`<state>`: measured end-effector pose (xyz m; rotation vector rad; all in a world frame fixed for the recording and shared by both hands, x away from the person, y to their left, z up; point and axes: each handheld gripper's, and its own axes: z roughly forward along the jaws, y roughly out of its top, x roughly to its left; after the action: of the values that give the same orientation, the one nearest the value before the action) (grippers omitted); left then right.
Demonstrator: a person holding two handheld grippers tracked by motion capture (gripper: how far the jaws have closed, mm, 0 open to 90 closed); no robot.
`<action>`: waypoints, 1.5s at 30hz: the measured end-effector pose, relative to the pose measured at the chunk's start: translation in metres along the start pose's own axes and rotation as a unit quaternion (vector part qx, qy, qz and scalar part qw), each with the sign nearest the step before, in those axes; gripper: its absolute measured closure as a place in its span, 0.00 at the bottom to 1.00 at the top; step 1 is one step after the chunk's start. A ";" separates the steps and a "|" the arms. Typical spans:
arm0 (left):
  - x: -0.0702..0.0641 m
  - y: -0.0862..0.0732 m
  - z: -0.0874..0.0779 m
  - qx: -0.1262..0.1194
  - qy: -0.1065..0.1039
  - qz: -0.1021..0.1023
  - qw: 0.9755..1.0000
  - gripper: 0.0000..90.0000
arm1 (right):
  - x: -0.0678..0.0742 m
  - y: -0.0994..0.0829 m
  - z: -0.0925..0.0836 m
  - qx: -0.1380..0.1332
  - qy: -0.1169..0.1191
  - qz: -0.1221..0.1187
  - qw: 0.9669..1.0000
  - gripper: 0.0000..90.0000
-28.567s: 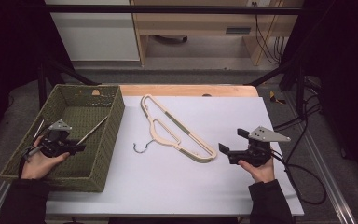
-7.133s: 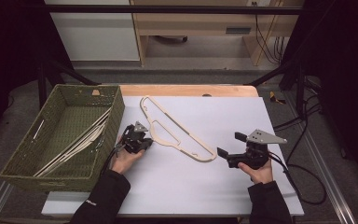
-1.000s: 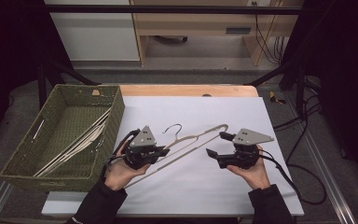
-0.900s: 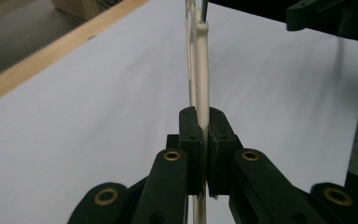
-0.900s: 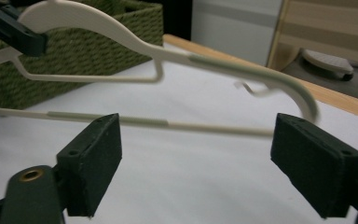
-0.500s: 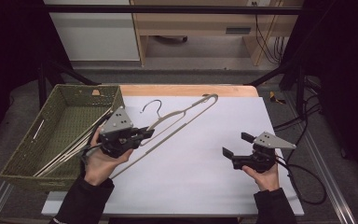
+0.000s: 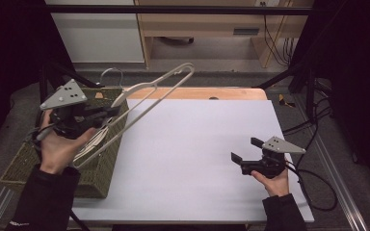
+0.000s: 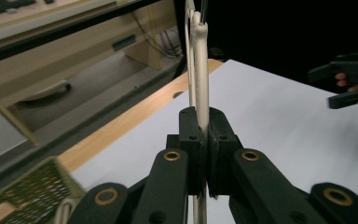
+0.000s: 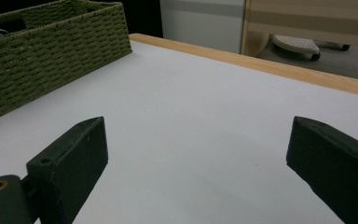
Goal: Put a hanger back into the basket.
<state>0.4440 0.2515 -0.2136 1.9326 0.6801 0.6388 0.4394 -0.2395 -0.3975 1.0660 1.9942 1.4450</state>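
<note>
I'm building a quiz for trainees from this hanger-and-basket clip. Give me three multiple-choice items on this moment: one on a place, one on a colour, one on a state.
1. Where is the hanger?
A. Flat on the table
B. Held up in the air at the basket, in the left gripper
C. In the right gripper

2. What colour is the woven basket?
A. Olive green
B. Red
C. White

3. How do the jaws of the right gripper stand?
A. Shut on the hanger
B. Shut on nothing
C. Wide open with nothing between them

Answers:
1 B, the left gripper view shows its jaws clamped on the hanger's bar, and the high view shows the hanger raised.
2 A, its weave is olive green in the high and right gripper views.
3 C, bare white table shows between the jaws.
</note>
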 end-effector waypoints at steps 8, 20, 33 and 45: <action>0.032 -0.020 -0.010 0.017 0.043 0.005 0.999 0.96 | 0.000 0.000 0.000 -0.002 -0.004 0.005 1.000 0.06; 0.079 -0.069 -0.016 0.050 0.070 -0.012 0.996 0.96 | 0.000 0.000 0.001 0.002 -0.001 0.001 1.000 0.05; 0.113 -0.113 -0.029 0.075 0.100 -0.028 0.992 0.96 | 0.000 -0.001 0.003 0.006 -0.001 -0.003 1.000 0.05; 0.120 -0.146 -0.027 0.118 0.118 -0.028 0.986 0.96 | 0.001 -0.002 0.005 0.013 -0.002 -0.007 1.000 0.04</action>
<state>0.4822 0.4079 -0.3167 2.0636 0.9934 0.7893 0.4418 -0.2365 -0.4010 1.0628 2.0175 1.4125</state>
